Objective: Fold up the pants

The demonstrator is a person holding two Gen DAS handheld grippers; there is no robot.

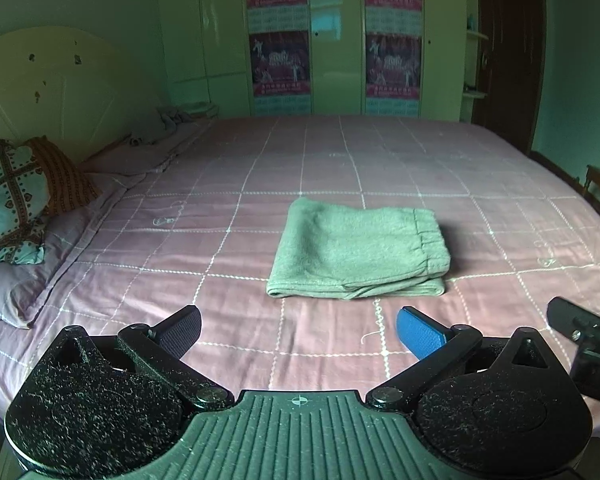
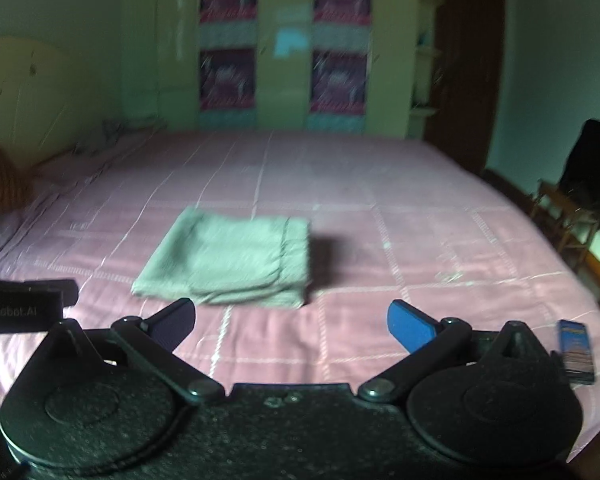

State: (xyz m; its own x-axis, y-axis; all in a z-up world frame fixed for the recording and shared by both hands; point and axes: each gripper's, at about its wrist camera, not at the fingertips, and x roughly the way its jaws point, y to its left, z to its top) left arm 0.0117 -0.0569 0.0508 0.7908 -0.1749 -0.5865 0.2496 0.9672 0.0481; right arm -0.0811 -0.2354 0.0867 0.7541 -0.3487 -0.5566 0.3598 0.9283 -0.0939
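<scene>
Grey-green pants (image 1: 356,252) lie folded into a flat rectangle on the pink checked bed sheet (image 1: 220,208), waistband to the right. In the right wrist view the pants (image 2: 228,260) lie just beyond the fingers, left of centre. My left gripper (image 1: 300,330) is open and empty, a little short of the pants' near edge. My right gripper (image 2: 292,322) is open and empty, near the pants' near right corner. Part of the right gripper (image 1: 584,332) shows at the right edge of the left wrist view.
Patterned pillows (image 1: 16,208) lie at the bed's left by the headboard (image 1: 52,84). A wardrobe with posters (image 1: 332,36) stands behind the bed. A wooden chair with dark clothing (image 2: 580,200) stands right. A small dark box (image 2: 576,350) lies on the sheet's right.
</scene>
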